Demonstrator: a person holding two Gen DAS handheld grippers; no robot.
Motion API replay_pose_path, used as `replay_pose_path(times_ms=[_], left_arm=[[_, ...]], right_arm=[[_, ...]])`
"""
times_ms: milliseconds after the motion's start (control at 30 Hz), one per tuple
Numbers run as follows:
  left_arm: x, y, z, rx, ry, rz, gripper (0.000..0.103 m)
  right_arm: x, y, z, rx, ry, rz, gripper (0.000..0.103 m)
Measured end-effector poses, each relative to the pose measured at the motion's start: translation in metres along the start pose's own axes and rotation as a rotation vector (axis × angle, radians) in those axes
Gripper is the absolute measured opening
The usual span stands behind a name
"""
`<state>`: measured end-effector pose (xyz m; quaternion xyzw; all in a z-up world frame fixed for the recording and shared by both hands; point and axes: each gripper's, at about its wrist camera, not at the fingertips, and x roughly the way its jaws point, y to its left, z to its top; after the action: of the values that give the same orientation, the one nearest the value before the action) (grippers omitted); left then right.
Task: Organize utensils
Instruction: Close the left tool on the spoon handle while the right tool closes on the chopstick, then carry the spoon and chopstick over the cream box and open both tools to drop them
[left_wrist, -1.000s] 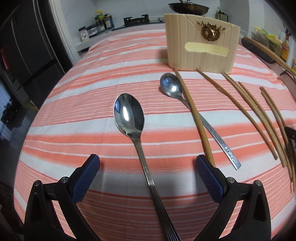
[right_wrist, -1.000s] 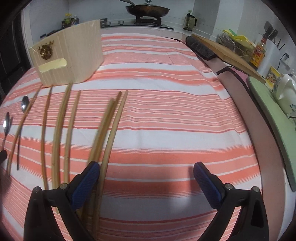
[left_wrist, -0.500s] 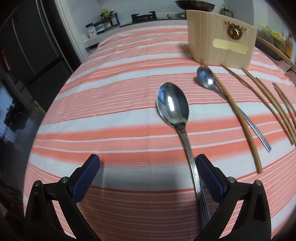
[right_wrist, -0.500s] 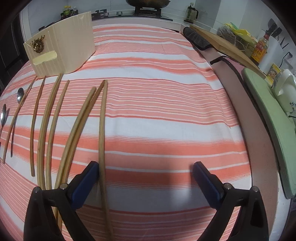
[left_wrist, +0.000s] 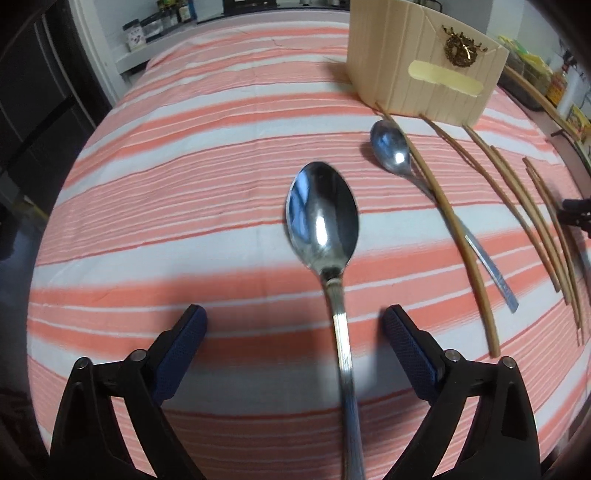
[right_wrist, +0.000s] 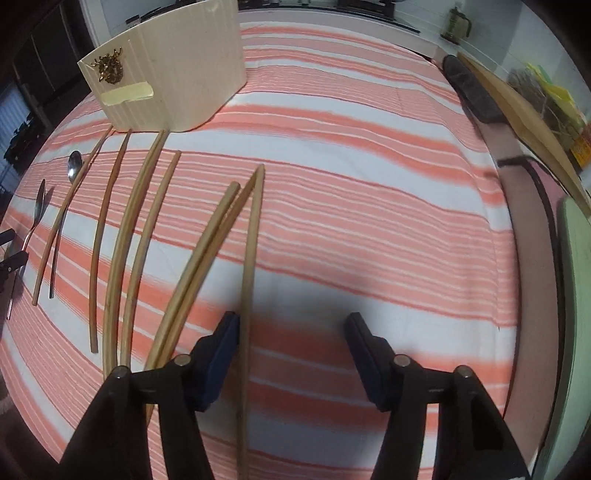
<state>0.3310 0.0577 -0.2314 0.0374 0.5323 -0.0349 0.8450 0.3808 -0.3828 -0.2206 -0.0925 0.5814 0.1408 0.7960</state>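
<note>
A kitchen bench (left_wrist: 192, 206) covered in an orange-and-white striped cloth fills both views, with a counter of jars behind it and a dark doorway off its left side.

The cream holder (left_wrist: 424, 70), a ribbed upright box with a gold ornament and a strip of tape, stands at the far end. Just in front of the holder lies the small spoon (left_wrist: 393, 153), bowl toward it, with one chopstick crossing its handle. Nearer than that, and further from the holder, lies the large spoon (left_wrist: 323, 225), its handle running between the jaws of the left gripper (left_wrist: 293, 332). Those jaws are closing but stand wide, the pads clear of the handle on both sides.

Right of the holder's front, the chopsticks (right_wrist: 136, 236) fan out toward the camera. The outermost chopstick (right_wrist: 249, 258) passes just inside the left pad of the right gripper (right_wrist: 291, 332), whose jaws are closing and not yet pressing on it.

Left of the large spoon the cloth is bare to the bench edge.

Only the right wrist view shows the wide bare cloth right of the chopsticks, the wooden board (right_wrist: 517, 107) and the green mat (right_wrist: 576, 295) beyond the bench's right edge.
</note>
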Motion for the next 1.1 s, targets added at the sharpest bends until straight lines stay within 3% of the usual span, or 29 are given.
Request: replay_pose_path(times_ms=[167, 200, 233, 267, 300, 467, 700, 900, 1100], left_arm=[[0.008, -0.007, 0.028, 0.017, 0.008, -0.028, 0.072], [0.008, -0.007, 0.031, 0.02, 0.005, -0.029, 0.064], [0.008, -0.008, 0.033, 0.027, -0.001, -0.025, 0.054], [0.008, -0.008, 0.036, 0.032, -0.006, -0.04, 0.044], [0.008, -0.008, 0.037, 0.032, -0.009, -0.05, 0.042], [0.002, 0.0, 0.04, 0.013, -0.034, -0.074, 0.042], [-0.07, 0.006, 0.024, -0.02, -0.199, -0.166, 0.042], [-0.125, 0.008, 0.013, -0.027, -0.321, -0.244, 0.042], [-0.149, 0.007, 0.012, -0.018, -0.379, -0.262, 0.041]], right_arm=[[0.014, 0.0, 0.04, 0.024, -0.013, 0.029, 0.041], [0.016, -0.001, 0.047, 0.035, -0.022, 0.03, 0.037], [0.019, -0.001, 0.054, 0.042, -0.026, 0.035, 0.021], [0.021, -0.003, 0.056, 0.055, -0.032, 0.041, 0.014], [0.023, -0.004, 0.059, 0.073, -0.034, 0.052, 0.008], [0.01, -0.011, 0.058, 0.144, -0.088, 0.113, 0.006], [-0.085, -0.005, 0.026, 0.166, -0.309, 0.24, 0.006], [-0.143, 0.007, 0.006, 0.13, -0.449, 0.241, 0.006], [-0.179, 0.016, -0.006, 0.12, -0.556, 0.243, 0.006]])
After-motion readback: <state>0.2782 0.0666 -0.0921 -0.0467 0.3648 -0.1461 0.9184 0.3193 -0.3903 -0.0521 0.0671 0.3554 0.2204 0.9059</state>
